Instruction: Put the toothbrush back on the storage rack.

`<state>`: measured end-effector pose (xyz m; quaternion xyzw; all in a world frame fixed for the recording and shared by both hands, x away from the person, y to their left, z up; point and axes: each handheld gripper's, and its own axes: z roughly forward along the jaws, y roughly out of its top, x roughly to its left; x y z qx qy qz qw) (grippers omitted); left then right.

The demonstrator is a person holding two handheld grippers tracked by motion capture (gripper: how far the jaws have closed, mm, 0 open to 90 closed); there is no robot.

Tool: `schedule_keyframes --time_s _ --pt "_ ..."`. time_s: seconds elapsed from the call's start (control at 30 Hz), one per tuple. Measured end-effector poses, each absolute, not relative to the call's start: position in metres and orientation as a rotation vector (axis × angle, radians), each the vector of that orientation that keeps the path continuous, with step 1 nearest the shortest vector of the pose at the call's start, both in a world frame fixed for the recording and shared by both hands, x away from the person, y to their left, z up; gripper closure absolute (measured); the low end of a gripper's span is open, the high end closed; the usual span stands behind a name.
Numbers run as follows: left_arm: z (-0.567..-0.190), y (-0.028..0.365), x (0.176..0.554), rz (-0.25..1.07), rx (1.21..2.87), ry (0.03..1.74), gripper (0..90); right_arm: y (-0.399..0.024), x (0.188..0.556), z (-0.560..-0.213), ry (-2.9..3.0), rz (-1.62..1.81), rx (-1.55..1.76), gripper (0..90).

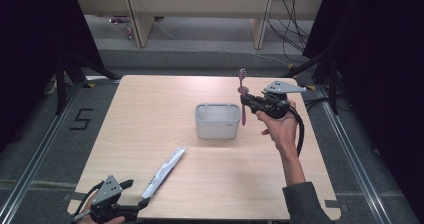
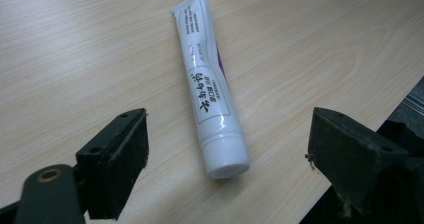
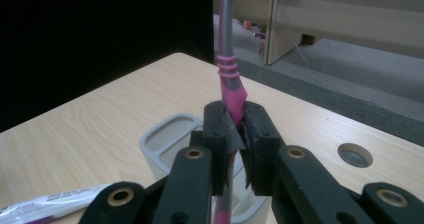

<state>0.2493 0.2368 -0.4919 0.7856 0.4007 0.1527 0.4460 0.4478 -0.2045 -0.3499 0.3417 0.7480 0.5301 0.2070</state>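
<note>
A pink and grey toothbrush (image 1: 243, 96) stands upright, bristles up, just right of the grey rectangular cup (image 1: 217, 120) at the table's middle. My right gripper (image 1: 248, 102) is shut on its handle (image 3: 231, 91), and the handle's lower end hangs beside the cup's rim (image 3: 165, 139). A white toothpaste tube (image 1: 163, 172) lies flat on the table at the front left, cap toward me. My left gripper (image 1: 134, 198) is open at the front left edge, its jaws wide on either side of the tube's capped end (image 2: 227, 159), not touching it.
The wooden table (image 1: 150, 109) has a round cable hole (image 3: 355, 155) near the far right corner. The table's front edge runs close under my left gripper. Black curtains flank the sides; desks and cables stand beyond the far edge.
</note>
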Motion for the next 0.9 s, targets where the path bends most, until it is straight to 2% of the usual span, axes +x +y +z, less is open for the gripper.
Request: schedule_keyframes --time_s 0.9 --pt "-0.492 0.236 0.249 0.37 1.951 0.977 15.9 -0.178 0.488 -0.36 1.999 1.485 1.088 81.8"
